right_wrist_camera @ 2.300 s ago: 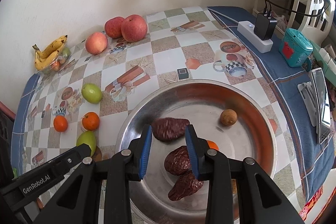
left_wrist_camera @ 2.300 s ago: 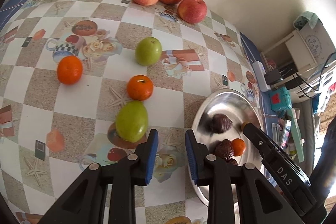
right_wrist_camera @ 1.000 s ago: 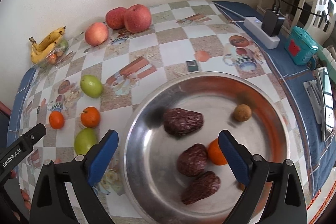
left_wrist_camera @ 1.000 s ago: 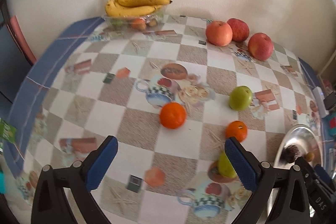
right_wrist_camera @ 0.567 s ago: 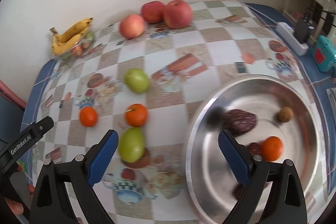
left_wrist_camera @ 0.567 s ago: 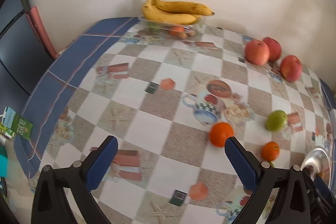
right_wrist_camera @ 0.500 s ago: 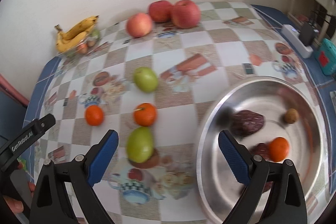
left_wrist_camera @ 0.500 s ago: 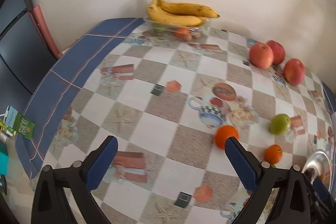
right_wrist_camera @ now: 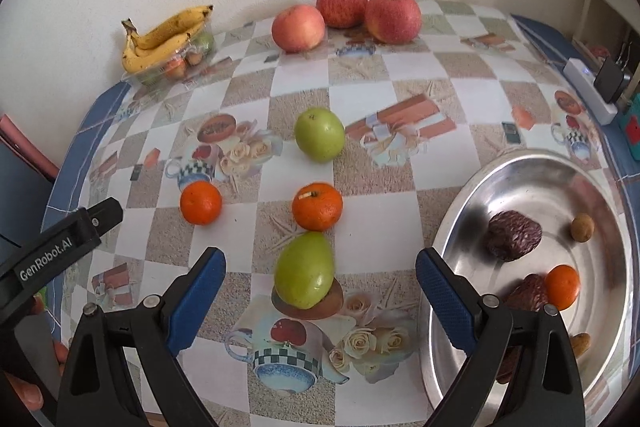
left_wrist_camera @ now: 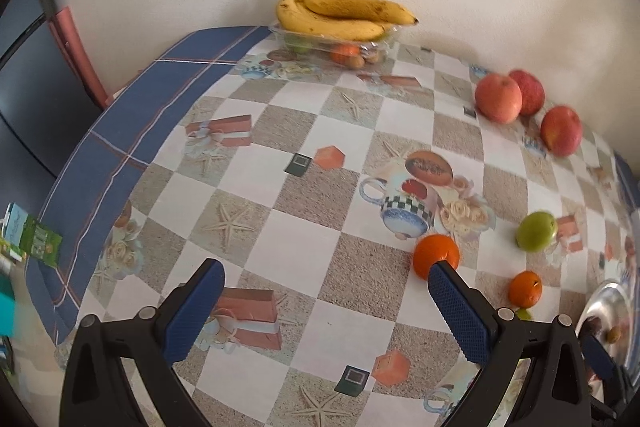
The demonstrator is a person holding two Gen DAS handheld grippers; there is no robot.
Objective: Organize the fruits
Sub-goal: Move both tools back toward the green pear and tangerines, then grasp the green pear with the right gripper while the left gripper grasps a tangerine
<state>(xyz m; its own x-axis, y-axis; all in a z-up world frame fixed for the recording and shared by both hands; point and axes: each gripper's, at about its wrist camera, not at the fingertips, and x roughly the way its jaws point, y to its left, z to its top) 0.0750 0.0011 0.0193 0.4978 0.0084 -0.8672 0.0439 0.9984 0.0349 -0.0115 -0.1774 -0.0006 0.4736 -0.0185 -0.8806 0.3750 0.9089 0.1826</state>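
Observation:
My right gripper (right_wrist_camera: 320, 275) is open, and a green pear-shaped fruit (right_wrist_camera: 305, 270) lies on the table between its fingers. Behind that fruit sit an orange (right_wrist_camera: 317, 207), a second orange (right_wrist_camera: 200, 203) to the left and a round green fruit (right_wrist_camera: 319, 134). A steel plate (right_wrist_camera: 520, 171) at the right holds dark dates (right_wrist_camera: 514, 235), a small orange (right_wrist_camera: 563, 287) and small brown fruits. My left gripper (left_wrist_camera: 326, 289) is open over bare tablecloth, with an orange (left_wrist_camera: 435, 254) just behind its right finger. Three apples (right_wrist_camera: 344, 15) stand at the back.
Bananas (left_wrist_camera: 344, 17) rest on a clear tub of small fruit (left_wrist_camera: 340, 49) against the back wall. A white power strip with a plug (right_wrist_camera: 592, 87) lies on the table's right edge. A hand (right_wrist_camera: 24, 395) holds the left tool at the lower left.
Both grippers opened wide from nearly shut. The right gripper swung left from over the plate to the green pear-shaped fruit. The left gripper swung left, towards the bananas.

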